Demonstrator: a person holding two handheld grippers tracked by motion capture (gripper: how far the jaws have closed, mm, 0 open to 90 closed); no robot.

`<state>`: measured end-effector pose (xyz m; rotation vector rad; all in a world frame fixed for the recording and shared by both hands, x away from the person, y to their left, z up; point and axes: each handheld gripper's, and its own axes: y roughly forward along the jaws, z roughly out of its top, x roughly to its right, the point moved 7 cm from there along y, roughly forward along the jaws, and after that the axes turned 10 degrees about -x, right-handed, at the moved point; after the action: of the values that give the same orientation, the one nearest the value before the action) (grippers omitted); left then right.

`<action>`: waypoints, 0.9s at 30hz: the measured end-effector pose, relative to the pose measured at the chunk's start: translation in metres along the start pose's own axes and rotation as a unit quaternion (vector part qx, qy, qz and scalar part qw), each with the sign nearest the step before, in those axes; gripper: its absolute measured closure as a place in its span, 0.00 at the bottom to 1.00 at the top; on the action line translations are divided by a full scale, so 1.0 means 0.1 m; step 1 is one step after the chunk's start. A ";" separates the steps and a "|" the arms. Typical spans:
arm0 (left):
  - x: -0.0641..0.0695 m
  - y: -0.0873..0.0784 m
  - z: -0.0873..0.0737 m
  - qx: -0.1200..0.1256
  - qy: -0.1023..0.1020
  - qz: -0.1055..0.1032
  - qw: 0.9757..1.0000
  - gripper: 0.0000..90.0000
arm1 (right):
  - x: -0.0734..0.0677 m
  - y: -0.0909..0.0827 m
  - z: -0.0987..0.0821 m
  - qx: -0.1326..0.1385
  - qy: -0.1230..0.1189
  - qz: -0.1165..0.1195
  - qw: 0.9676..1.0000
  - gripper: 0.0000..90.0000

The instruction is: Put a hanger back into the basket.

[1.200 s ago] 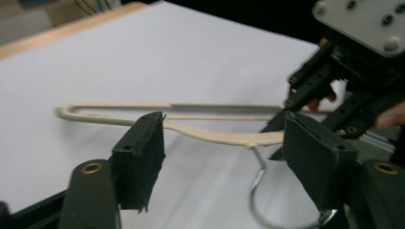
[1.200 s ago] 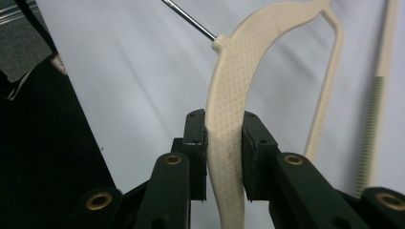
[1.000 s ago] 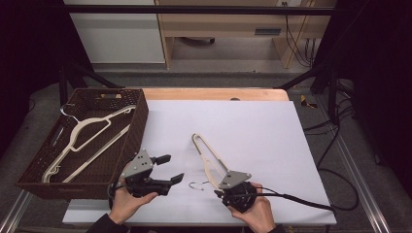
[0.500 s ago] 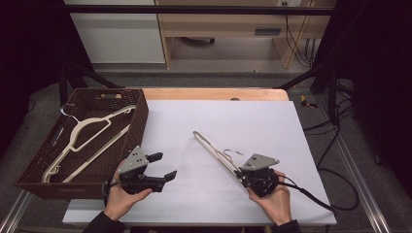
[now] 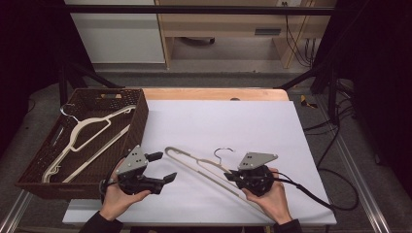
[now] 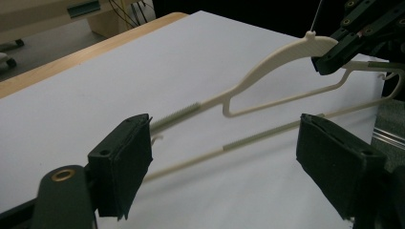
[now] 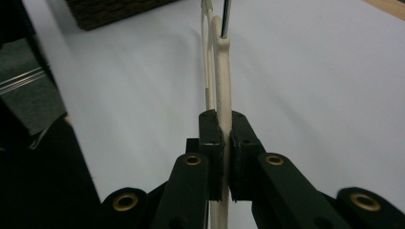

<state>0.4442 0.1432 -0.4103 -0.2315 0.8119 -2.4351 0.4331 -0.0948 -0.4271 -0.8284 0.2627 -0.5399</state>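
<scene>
Pinching the cream hanger (image 5: 204, 170) near its neck, the right tool (image 5: 232, 177) lifts it just off the white worktop (image 5: 252, 126). The left tool (image 5: 165, 167), jaws spread, waits beside its far arm; it should close squarely on that arm before both carry it toward the basket (image 5: 138, 116).

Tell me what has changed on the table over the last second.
The right gripper has clamped the cream hanger by its shoulder, slid right and lifted it, swinging it so the hook points up the table. The left gripper stayed put, jaws open, nothing gripped. The basket and its hangers are unchanged.
</scene>
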 end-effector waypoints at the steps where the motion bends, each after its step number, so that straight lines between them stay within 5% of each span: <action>1: 0.02 0.02 0.00 -0.004 0.004 -0.002 1.000 0.22 | -0.05 0.02 0.03 0.000 -0.004 0.010 1.000 0.96; 7: 0.13 0.15 -0.04 -0.030 0.030 -0.020 0.999 0.24 | -0.26 0.14 0.13 0.003 -0.027 0.058 0.998 0.96; 12: 0.24 0.24 -0.06 -0.047 0.060 -0.037 0.996 0.37 | -0.35 0.20 0.16 0.002 -0.039 0.076 0.996 0.96; 22: 0.31 0.35 -0.11 -0.074 0.086 -0.045 0.993 0.72 | -0.46 0.27 0.19 -0.001 -0.049 0.098 0.994 0.96; 27: 0.33 0.33 -0.13 -0.085 0.106 -0.039 0.990 0.77 | -0.46 0.27 0.19 0.003 -0.050 0.101 0.994 0.96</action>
<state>0.4278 0.1093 -0.4405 -0.0682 1.1261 -2.4948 0.4125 -0.0424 -0.4343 -0.8106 0.2489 -0.3077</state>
